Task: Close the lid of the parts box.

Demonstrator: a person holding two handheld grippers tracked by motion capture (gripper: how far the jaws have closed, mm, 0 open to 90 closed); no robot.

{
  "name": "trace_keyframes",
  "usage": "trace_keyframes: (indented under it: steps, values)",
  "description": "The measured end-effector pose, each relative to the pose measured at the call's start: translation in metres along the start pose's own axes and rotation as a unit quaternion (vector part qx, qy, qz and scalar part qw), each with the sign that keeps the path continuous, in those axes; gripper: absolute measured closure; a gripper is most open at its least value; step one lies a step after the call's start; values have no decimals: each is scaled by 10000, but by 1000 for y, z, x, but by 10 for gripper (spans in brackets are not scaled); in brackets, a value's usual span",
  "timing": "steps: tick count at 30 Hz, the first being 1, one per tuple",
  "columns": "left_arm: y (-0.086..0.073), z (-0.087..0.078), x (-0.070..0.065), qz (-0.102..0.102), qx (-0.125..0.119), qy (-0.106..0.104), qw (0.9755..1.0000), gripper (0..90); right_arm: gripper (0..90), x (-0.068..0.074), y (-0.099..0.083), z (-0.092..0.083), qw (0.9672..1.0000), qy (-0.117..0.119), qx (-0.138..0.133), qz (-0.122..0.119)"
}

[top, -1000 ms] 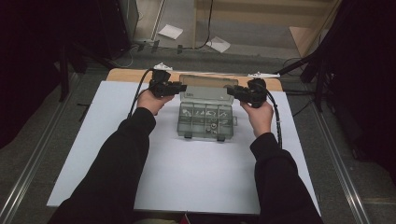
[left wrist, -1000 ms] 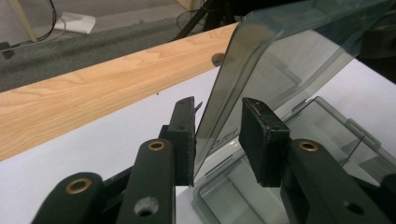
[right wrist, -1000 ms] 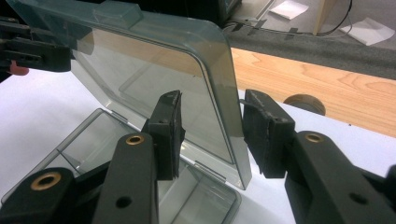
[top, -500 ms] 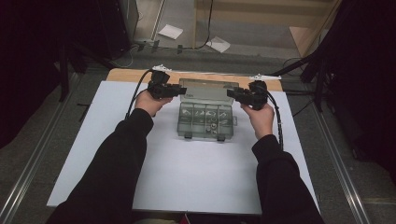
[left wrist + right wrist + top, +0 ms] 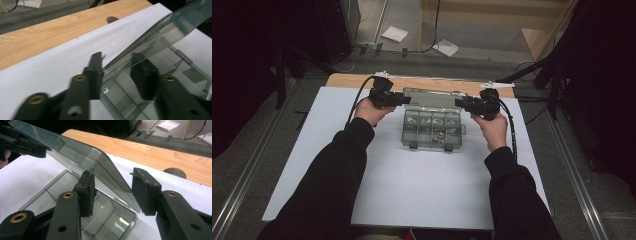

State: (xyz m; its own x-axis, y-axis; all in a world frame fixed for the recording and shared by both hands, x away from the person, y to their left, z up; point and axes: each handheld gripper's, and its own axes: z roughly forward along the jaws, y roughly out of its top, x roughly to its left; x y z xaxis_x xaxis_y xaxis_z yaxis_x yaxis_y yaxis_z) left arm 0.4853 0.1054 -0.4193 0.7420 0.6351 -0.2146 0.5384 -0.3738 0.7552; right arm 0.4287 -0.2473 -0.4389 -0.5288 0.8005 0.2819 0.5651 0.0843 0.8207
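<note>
A clear grey compartment box point(image 5: 432, 131) sits on the white sheet point(image 5: 412, 185), holding small parts. Its lid point(image 5: 432, 95) is swung up at the back. My left gripper point(image 5: 404, 100) is at the lid's left end and my right gripper point(image 5: 460, 103) at its right end. In the left gripper view the lid's edge point(image 5: 155, 32) runs between the jaws of the left gripper point(image 5: 120, 72). In the right gripper view the lid's corner point(image 5: 100, 162) lies between the pads of the right gripper point(image 5: 116, 190), with a gap beside it. Both pairs of jaws have just been opening and neither presses on the lid.
Behind the white sheet, a strip of wooden tabletop point(image 5: 432, 82) has a round hole point(image 5: 175, 172). Two latches point(image 5: 413, 145) hang at the box's front edge. Papers point(image 5: 394, 34) and cables lie on the floor beyond. The sheet in front of the box is bare.
Both hands stay at the ends of the lid, which stands raised much as before. The right hand has shifted only slightly.
</note>
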Motion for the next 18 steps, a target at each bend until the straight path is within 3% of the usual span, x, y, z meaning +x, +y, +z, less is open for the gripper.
trace_keyframes:
  steps: [13,18]
  values:
    - [-5,-25,14,-75,149,-321,9993,584,545,3,-6,-3,10000,17,-33,-61]
    - [-7,-35,21,-139,119,-187,9997,554,542,2,-7,-5,9999,46,-13,-115]
